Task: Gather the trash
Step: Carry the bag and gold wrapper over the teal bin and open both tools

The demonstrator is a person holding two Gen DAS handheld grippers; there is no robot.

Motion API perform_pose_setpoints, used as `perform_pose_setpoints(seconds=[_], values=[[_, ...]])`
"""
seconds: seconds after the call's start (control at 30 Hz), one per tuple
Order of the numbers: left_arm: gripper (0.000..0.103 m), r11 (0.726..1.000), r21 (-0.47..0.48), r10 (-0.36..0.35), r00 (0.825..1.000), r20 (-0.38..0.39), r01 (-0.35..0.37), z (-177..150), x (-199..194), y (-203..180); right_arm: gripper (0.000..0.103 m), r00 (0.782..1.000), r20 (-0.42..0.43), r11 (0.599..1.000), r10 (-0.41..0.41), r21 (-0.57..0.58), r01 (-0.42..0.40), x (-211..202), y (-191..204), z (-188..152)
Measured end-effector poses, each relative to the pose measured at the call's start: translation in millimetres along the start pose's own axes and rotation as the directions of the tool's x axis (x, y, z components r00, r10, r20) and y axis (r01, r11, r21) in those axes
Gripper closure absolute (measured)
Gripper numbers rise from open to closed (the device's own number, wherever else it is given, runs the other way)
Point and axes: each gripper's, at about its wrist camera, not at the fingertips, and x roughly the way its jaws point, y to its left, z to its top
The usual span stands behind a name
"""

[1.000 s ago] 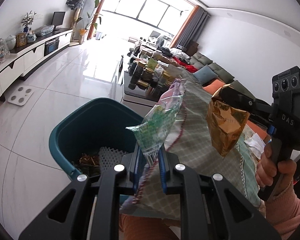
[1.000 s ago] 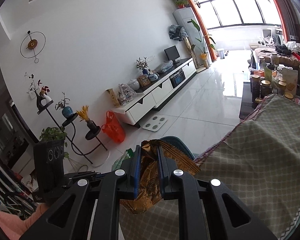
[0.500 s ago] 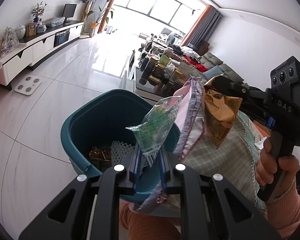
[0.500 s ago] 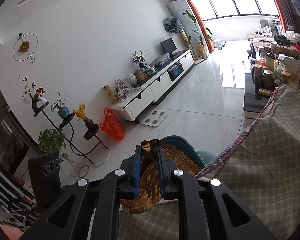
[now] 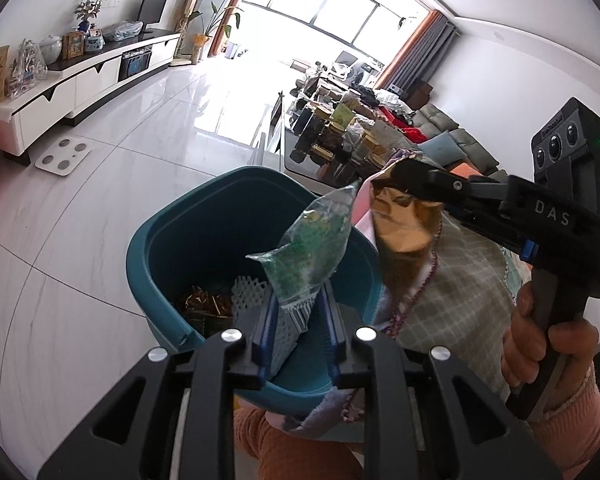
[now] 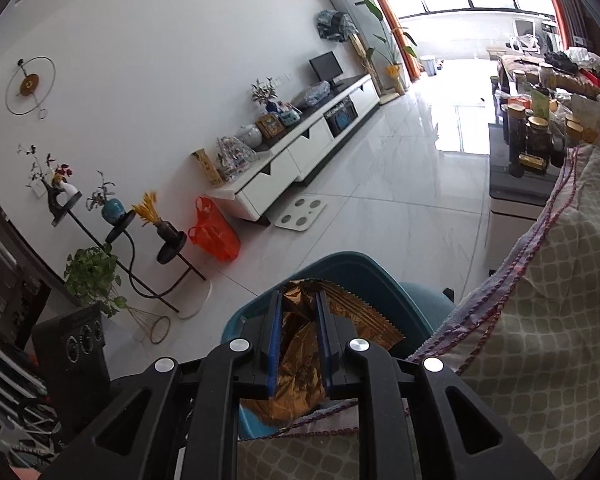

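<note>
Left gripper (image 5: 298,320) opening, green wrapper (image 5: 312,252) between its jaws above the teal bin (image 5: 160,248); right gripper (image 6: 298,344) pinches gold wrapper (image 6: 300,344).

Teal bin (image 5: 156,256), green wrapper (image 5: 312,252), gold wrapper (image 6: 300,344), checked beige cloth (image 6: 548,320)

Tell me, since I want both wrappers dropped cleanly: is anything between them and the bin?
Nothing visible. The green wrapper hangs over the open bin, its claw opening. The gold wrapper hangs at the bin's rim beside the cloth, which drapes against that side.
</note>
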Motion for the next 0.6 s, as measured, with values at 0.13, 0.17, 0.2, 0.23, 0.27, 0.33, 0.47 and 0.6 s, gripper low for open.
perform_pose_setpoints(seconds=[0.13, 0.17, 0.2, 0.23, 0.27, 0.33, 0.47, 0.6], values=[[0.076, 1.0, 0.003, 0.02, 1.0, -0.012, -0.02, 1.5, 6.9, -0.3, 0.085, 1.0, -0.018, 1.0, -0.013, 0.019, 0.013, 5.5, -4.1, -1.0], [0.07, 1.0, -0.002, 0.019, 1.0, -0.016, -0.019, 2.1, 9.1, 0.2, 0.081, 1.0, -0.021, 1.0, -0.016, 0.02, 0.017, 6.4, -5.2, -1.7], [0.068, 1.0, -0.008, 0.026, 1.0, -0.018, -0.026, 2.7, 10.9, 1.4, 0.08, 1.0, -0.024, 1.0, -0.018, 0.022, 0.019, 6.8, -6.1, -2.1], [0.067, 1.0, -0.01, 0.028, 0.999, -0.018, -0.028, 3.5, 12.5, 3.2, 0.08, 0.999, -0.025, 0.999, -0.021, 0.024, 0.021, 6.2, -6.9, -2.6], [0.067, 1.0, -0.013, 0.027, 0.999, -0.017, -0.027, 4.0, 13.4, 3.2, 0.079, 0.999, -0.026, 1.0, -0.02, 0.024, 0.02, 5.5, -7.3, -3.3], [0.066, 0.999, -0.023, 0.023, 1.0, -0.021, -0.023, 4.9, 16.0, 4.0, 0.075, 0.999, -0.025, 0.999, -0.021, 0.027, 0.021, 2.9, -8.7, -4.7], [0.065, 1.0, -0.021, 0.014, 1.0, -0.012, -0.014, 4.4, 14.8, 1.6, 0.07, 1.0, -0.017, 0.999, -0.019, 0.026, 0.02, -6.3, -10.7, -7.6], [0.06, 1.0, 0.004, -0.009, 0.999, 0.032, 0.009, 5.4, 2.6, -8.6, 0.063, 1.0, -0.001, 1.0, -0.024, 0.01, 0.024, -21.1, -11.8, -12.1]])
